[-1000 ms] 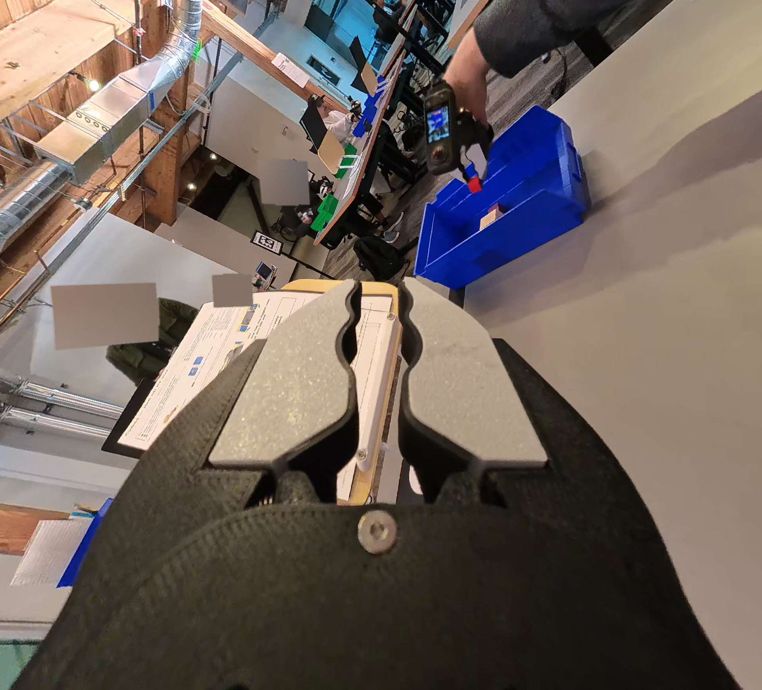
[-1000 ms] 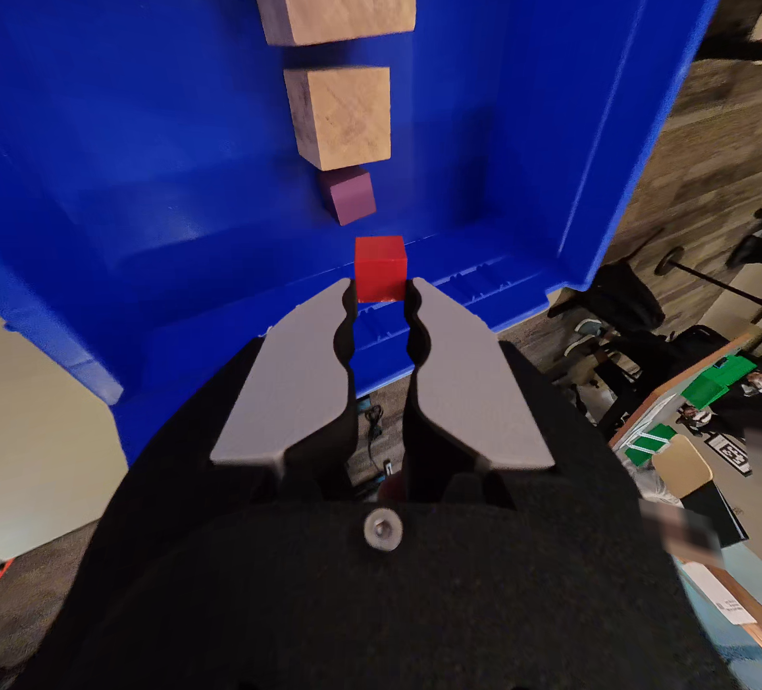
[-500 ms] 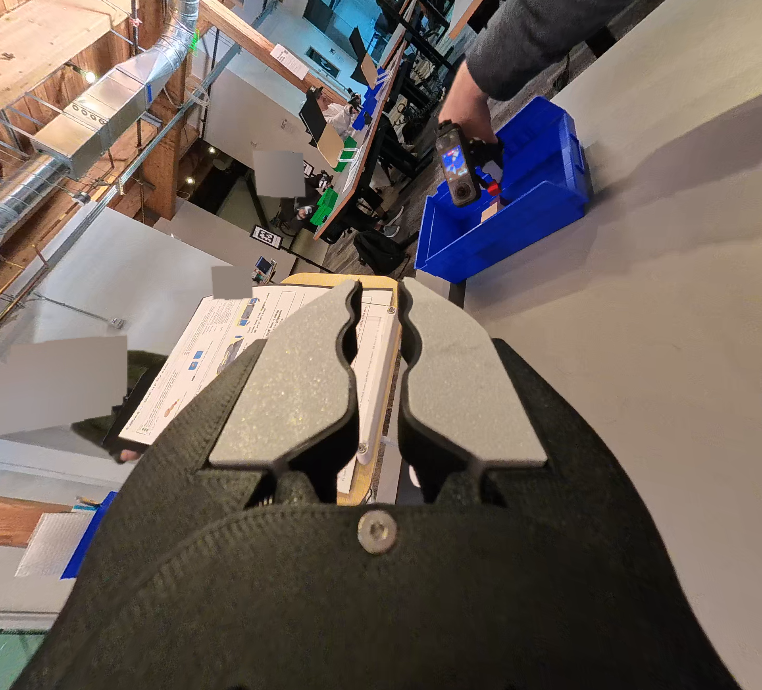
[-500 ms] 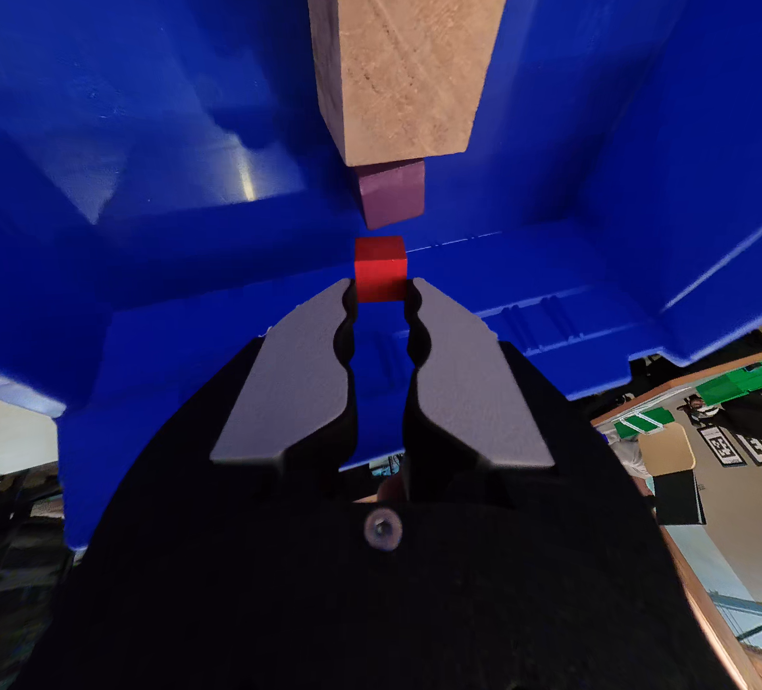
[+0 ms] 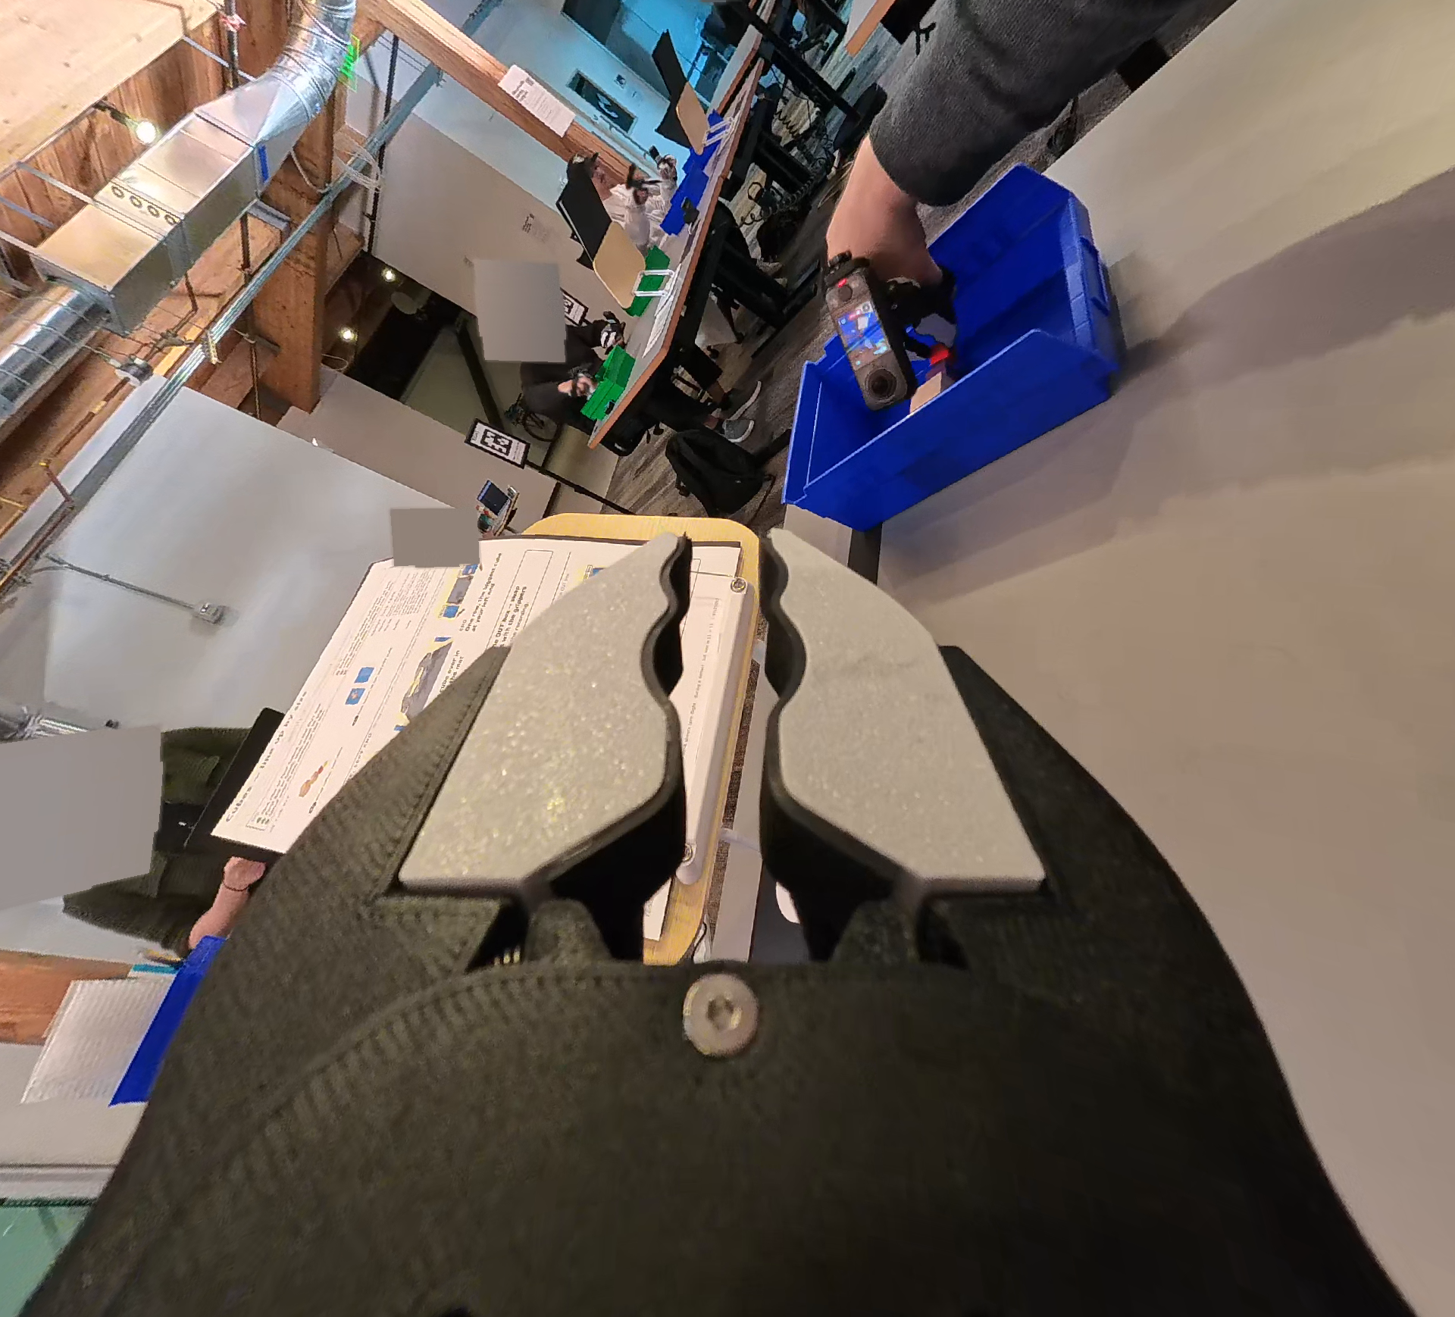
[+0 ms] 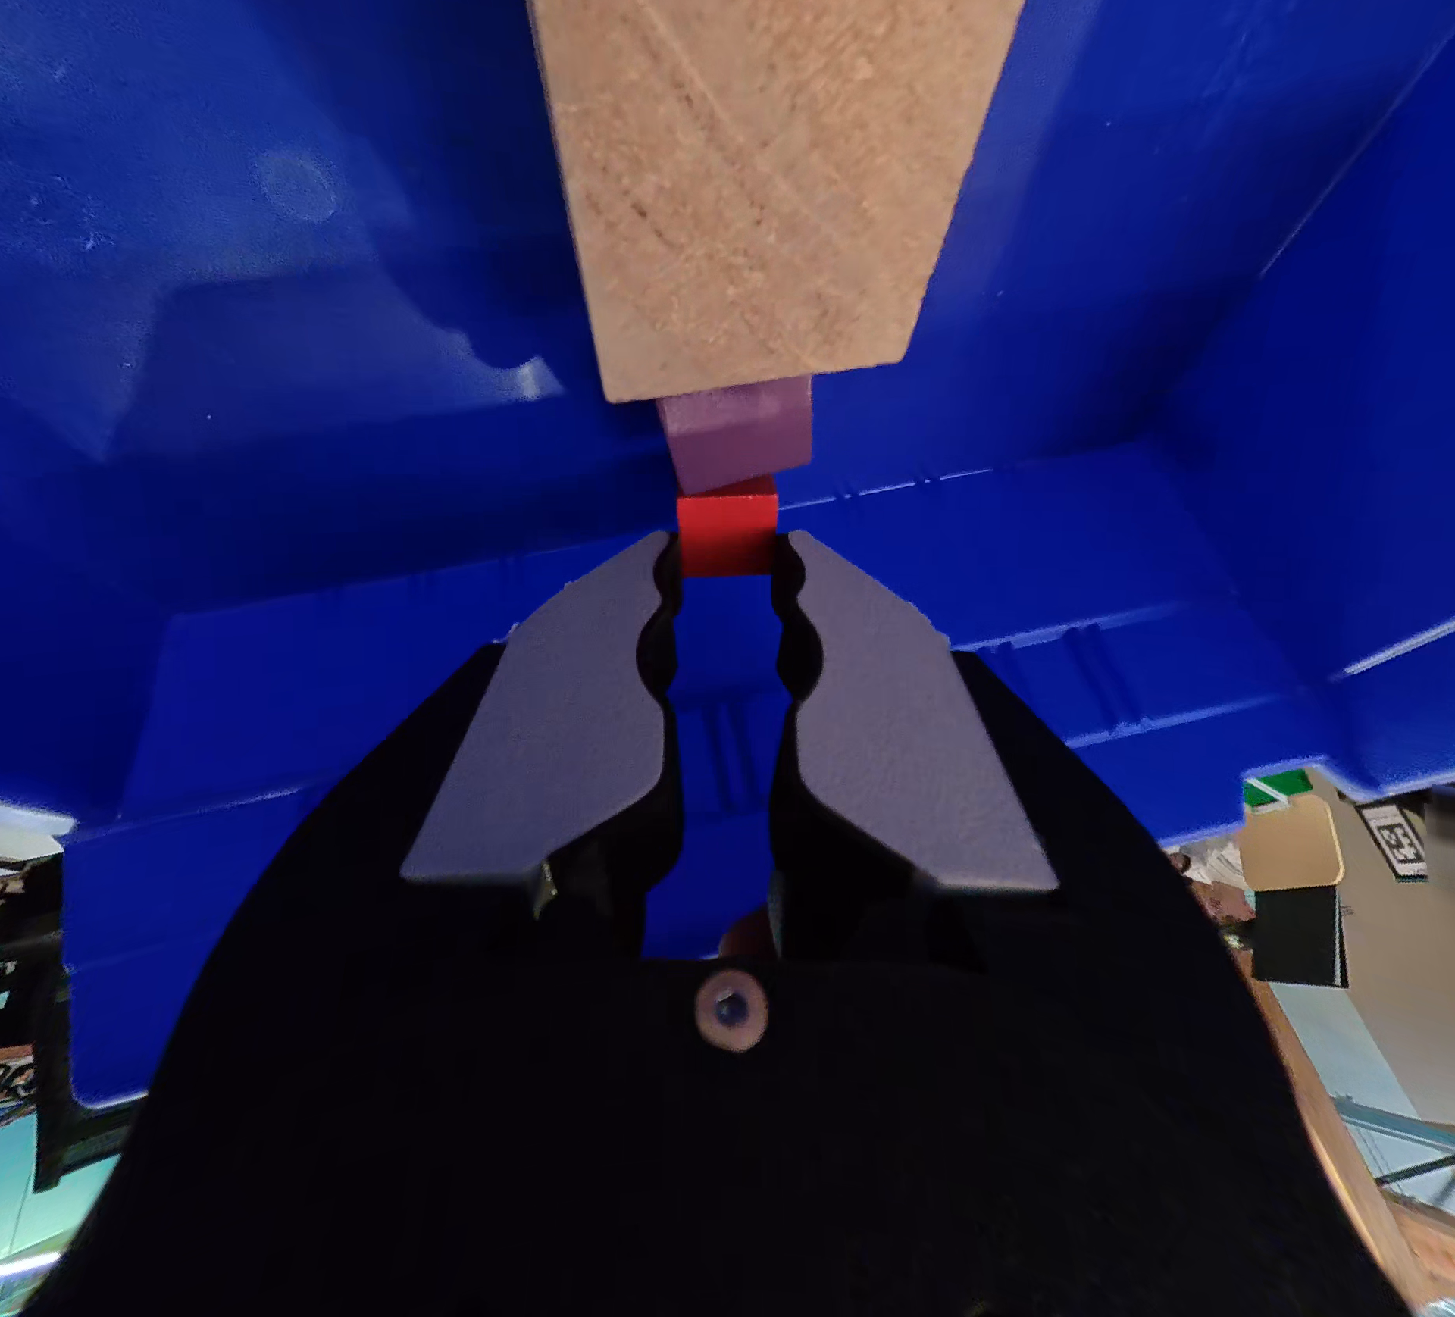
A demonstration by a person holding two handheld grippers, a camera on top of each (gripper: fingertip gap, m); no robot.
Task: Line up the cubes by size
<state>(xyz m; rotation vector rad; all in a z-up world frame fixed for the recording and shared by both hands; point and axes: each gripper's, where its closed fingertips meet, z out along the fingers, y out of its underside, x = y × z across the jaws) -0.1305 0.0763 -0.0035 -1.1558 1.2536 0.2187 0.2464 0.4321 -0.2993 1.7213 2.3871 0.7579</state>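
Around the right tongs [image 6: 727, 545] rise the walls of a blue bin [image 6: 236, 256], which closes them in on every side and fills nearly the whole right wrist view. Straight ahead of their tips, a large wooden cube [image 6: 756, 177] sits on the bin floor and blocks the way forward; a purple cube [image 6: 736, 441] lies tucked just under its near edge, between it and the tongs. Smallest of the three, a red cube [image 6: 726, 533] is clenched between the two fingertips, both pads pressed against its sides, its far upper edge right at the purple cube. Whether the two touch cannot be told. Well off to the side, the left tongs [image 5: 726, 574] hover over a grey table [image 5: 1181, 728] with their fingers parted and nothing between them. Beyond their tips lies a wooden clipboard [image 5: 732, 539] with printed sheets, and farther off the same blue bin [image 5: 984, 437] stands on the table, a sleeved hand [image 5: 882, 232] reaching into it.
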